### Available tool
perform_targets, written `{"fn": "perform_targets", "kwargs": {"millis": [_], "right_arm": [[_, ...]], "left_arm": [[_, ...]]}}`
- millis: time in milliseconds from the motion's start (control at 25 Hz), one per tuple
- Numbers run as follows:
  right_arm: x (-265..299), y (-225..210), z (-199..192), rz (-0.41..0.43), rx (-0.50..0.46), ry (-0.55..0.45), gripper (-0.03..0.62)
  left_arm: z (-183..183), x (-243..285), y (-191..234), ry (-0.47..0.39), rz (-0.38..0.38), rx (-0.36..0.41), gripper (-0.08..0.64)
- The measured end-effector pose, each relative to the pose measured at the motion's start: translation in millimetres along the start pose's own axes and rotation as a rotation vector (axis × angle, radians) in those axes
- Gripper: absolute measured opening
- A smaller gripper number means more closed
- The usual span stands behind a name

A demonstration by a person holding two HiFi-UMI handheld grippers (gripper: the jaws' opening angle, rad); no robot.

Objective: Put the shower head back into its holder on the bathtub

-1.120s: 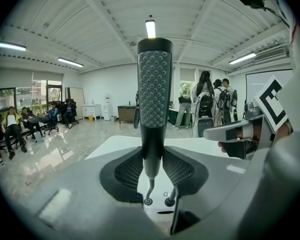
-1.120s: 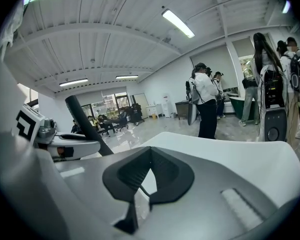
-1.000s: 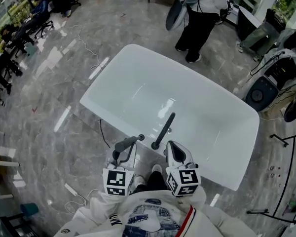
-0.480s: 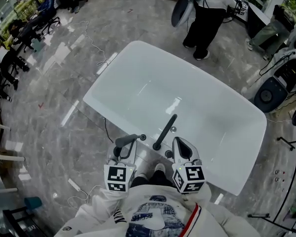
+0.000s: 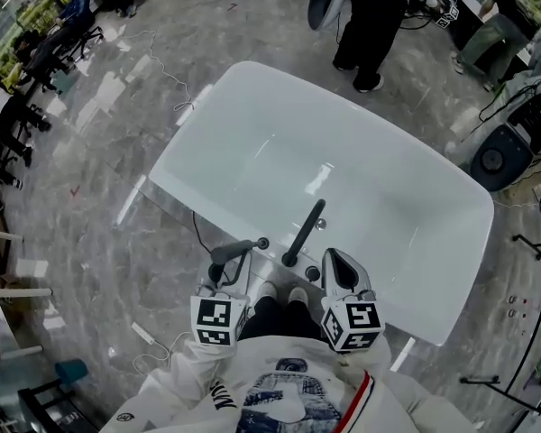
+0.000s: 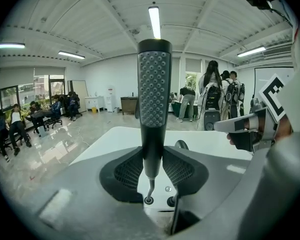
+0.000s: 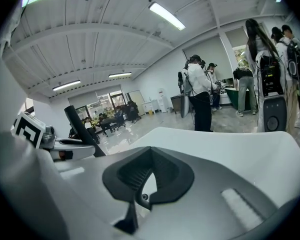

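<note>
Left gripper (image 5: 242, 251) sank; shower head (image 5: 305, 233) (upright) beyond jaws.

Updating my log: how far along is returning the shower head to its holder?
Done, apparently: the shower head stands upright on the bathtub rim, stem in a hole. In hand: nothing; left gripper open before it, right gripper shut, empty. Left: perhaps only checking it's seated.

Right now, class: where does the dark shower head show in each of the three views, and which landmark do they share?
Head view: the shower head lies just below centre, slanting over the near rim of the white bathtub.
Left gripper view: dead centre, upright, dotted face toward the camera.
Right gripper view: far left, a dark slanted bar.
Shared landmark: the white bathtub, in all three.
</note>
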State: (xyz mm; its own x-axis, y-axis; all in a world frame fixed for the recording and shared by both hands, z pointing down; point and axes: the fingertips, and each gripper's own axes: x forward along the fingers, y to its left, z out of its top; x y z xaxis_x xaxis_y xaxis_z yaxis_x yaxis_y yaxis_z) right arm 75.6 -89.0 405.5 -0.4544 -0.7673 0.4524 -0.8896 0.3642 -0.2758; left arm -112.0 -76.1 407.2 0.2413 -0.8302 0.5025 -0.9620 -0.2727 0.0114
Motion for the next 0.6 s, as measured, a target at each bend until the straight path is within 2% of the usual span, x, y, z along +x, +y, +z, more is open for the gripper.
{"fn": "perform_targets", "kwargs": {"millis": [280,600], "right_arm": [[5,-4,-15,-0.058,0.02,0.033,0.006],[10,-10,-40,-0.113,0.046,0.064,0.005]], "left_arm": [[-13,12,0,0.015,-0.066,0.02,0.128],[-34,26,6,0.035,-0.103,0.024,0.129]]}}
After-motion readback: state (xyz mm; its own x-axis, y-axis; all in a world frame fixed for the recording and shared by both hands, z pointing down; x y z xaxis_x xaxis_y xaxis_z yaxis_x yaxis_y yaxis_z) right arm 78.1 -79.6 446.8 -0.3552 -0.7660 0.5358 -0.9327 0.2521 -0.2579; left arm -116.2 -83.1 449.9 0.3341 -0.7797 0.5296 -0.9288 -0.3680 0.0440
